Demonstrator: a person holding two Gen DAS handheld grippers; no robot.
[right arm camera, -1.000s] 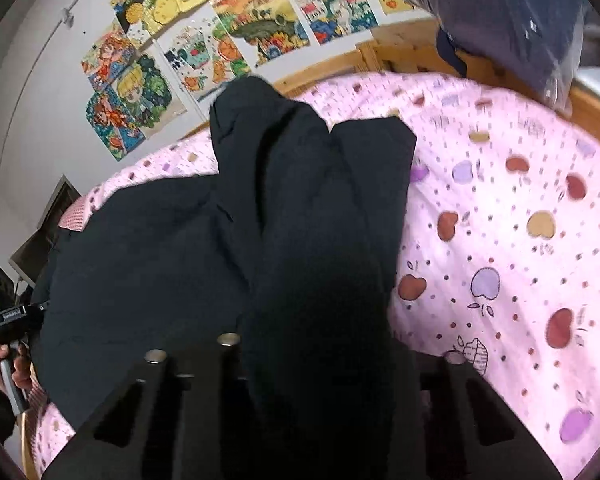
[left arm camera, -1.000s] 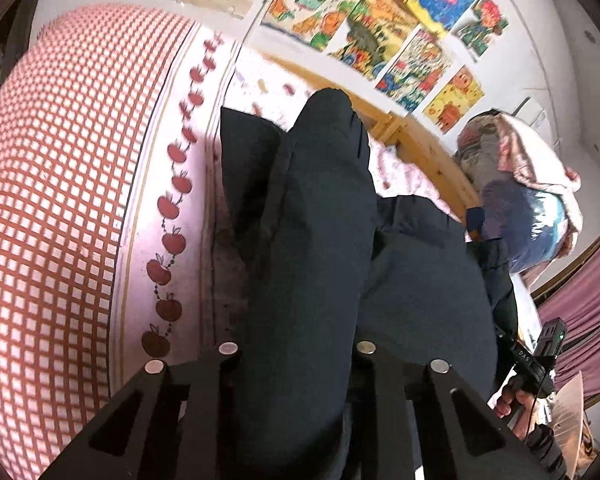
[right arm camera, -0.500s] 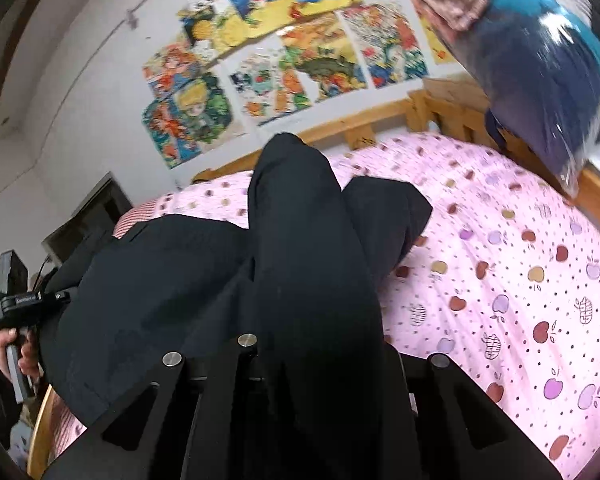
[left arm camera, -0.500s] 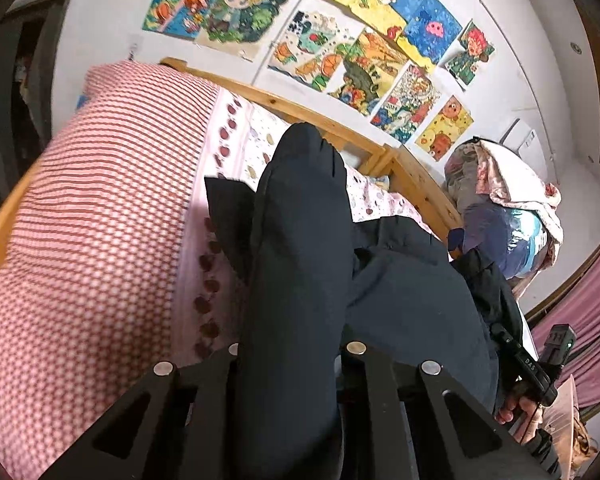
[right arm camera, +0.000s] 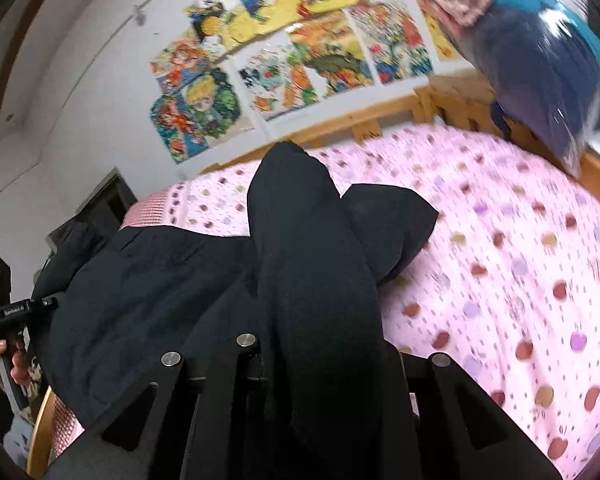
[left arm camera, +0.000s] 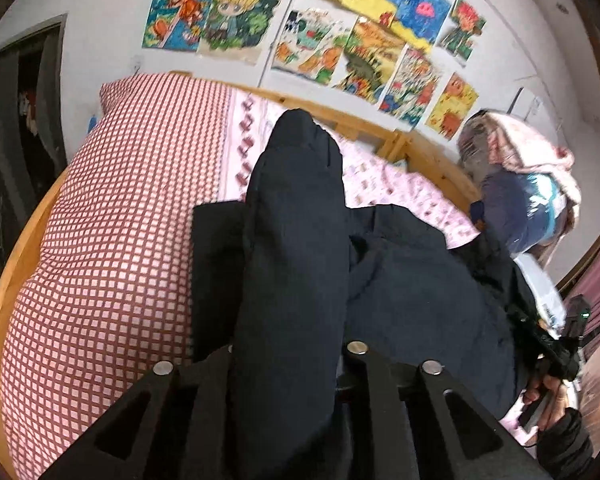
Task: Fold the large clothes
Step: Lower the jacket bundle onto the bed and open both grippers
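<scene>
While both tongs are clamped on it, the dark garment [left arm camera: 296, 248] is held raised over the bed [right arm camera: 512, 280].

Left tongs [left arm camera: 290, 354]: closed on a thick fold of the garment, having eased slightly wider within the last half second, cloth between the jaws. Right tongs [right arm camera: 324, 346]: likewise closed on a fold, likewise just eased. Garment body: draped between the two grips, its free end lying on the pink spotted sheet toward 12 o'clock. Checked quilt [left arm camera: 120, 240]: at 9 o'clock in the left view. Risk, as judged: with the grips loosened, a bunched fold may slip out of one pair during the carry, so that the fold is laid down skewed; uneven lifting may also drag the trailing end into creases.
</scene>
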